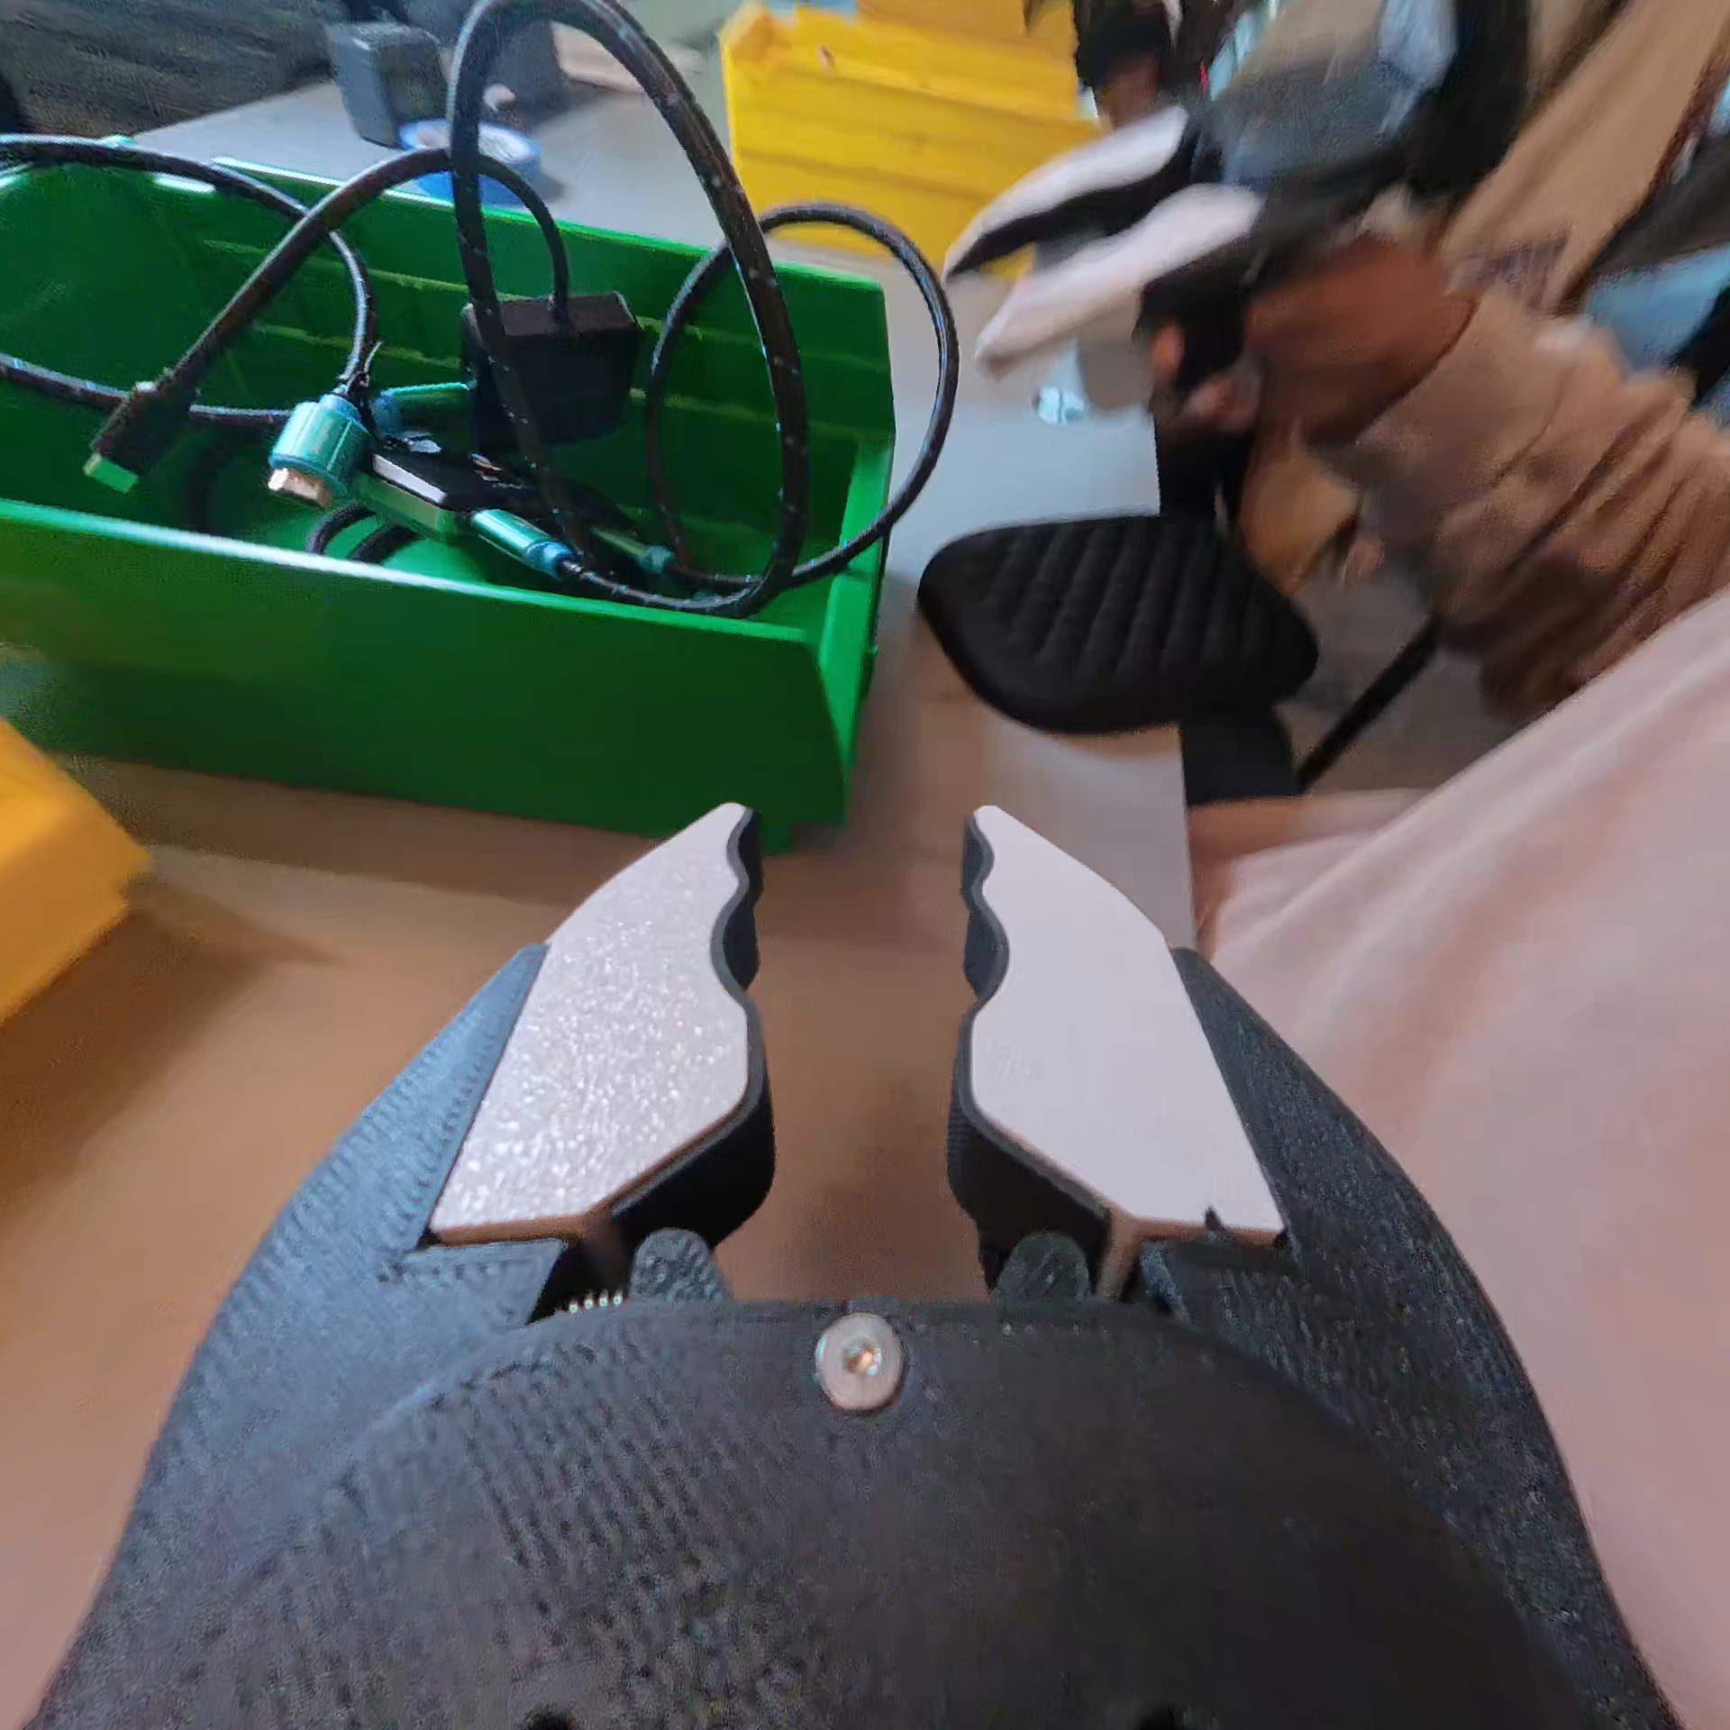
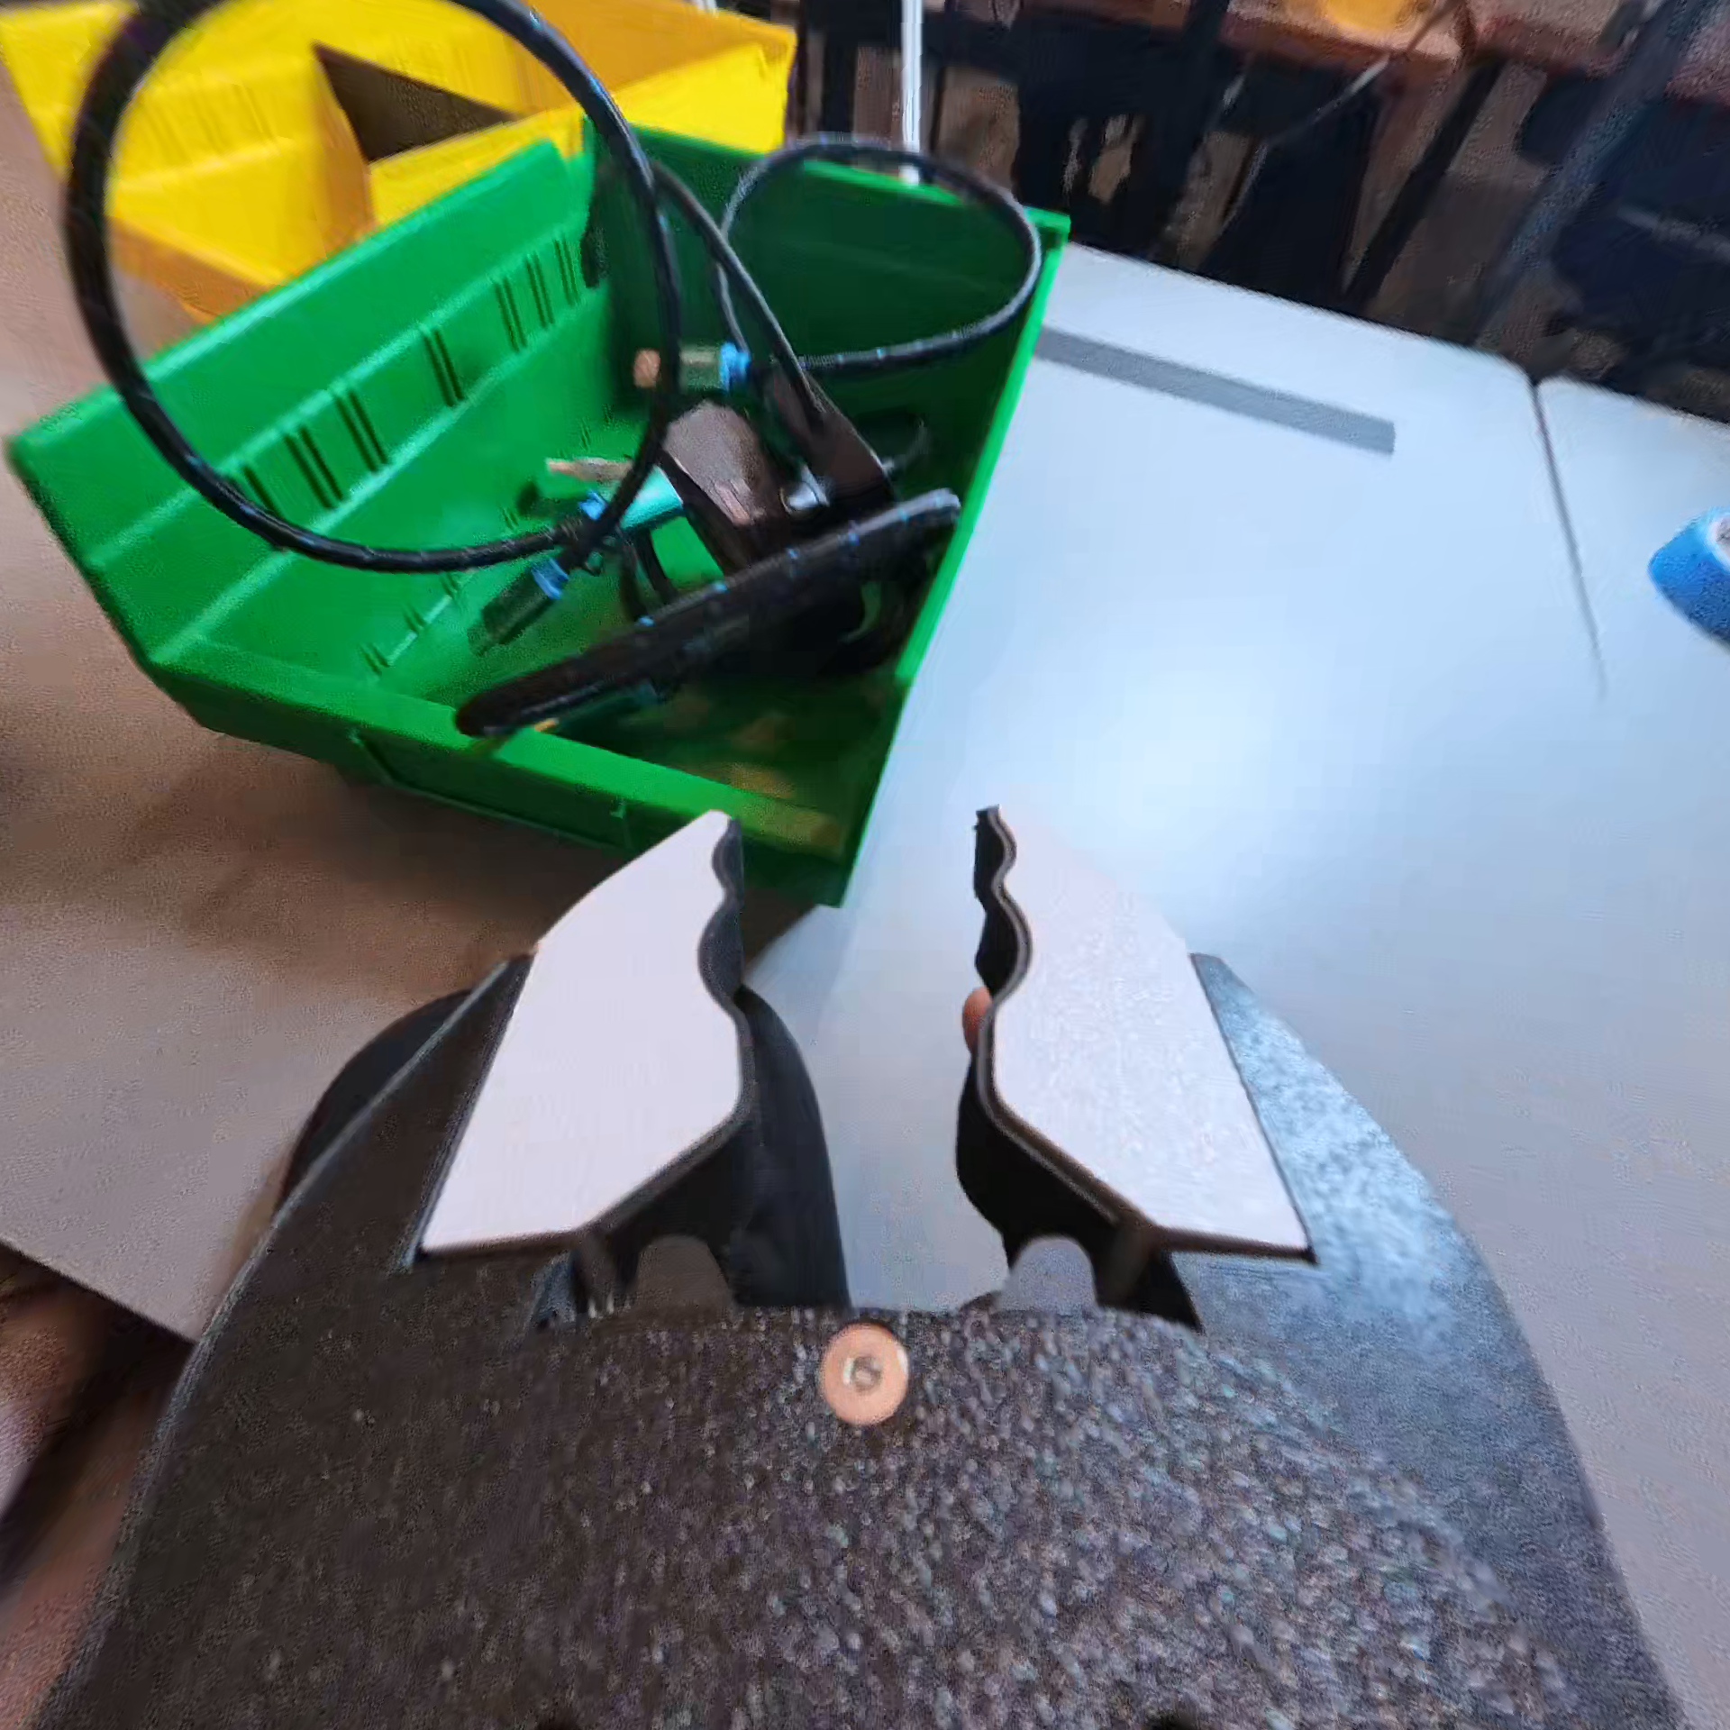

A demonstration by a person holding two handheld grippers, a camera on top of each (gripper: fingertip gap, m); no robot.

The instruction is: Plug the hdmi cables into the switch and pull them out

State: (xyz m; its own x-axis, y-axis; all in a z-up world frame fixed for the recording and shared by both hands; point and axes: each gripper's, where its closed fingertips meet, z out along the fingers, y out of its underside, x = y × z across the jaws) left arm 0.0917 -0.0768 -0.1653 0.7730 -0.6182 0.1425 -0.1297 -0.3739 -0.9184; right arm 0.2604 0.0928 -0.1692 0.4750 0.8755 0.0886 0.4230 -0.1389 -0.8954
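A green bin (image 1: 421, 655) on the table holds a black HDMI switch (image 1: 552, 374) and several black braided HDMI cables (image 1: 749, 309) with teal plugs (image 1: 314, 445). The cables loop up over the bin's rim. My left gripper (image 1: 859, 833) is open and empty, just in front of the bin's near right corner. In the right wrist view the same bin (image 2: 309, 618) lies ahead to the left with the switch (image 2: 740, 477) and the cables (image 2: 374, 543) inside. My right gripper (image 2: 854, 838) is open and empty, near the bin's near corner.
Yellow bins stand at the left edge (image 1: 47, 880) and behind (image 1: 889, 103), also behind the green bin (image 2: 281, 159). A person in a brown top (image 1: 1460, 449) and a black chair seat (image 1: 1114, 618) are at the right. A blue tape roll (image 2: 1694, 571) lies on the grey table (image 2: 1311, 655). One gripper's finger ends stand about 25 cm off the other's.
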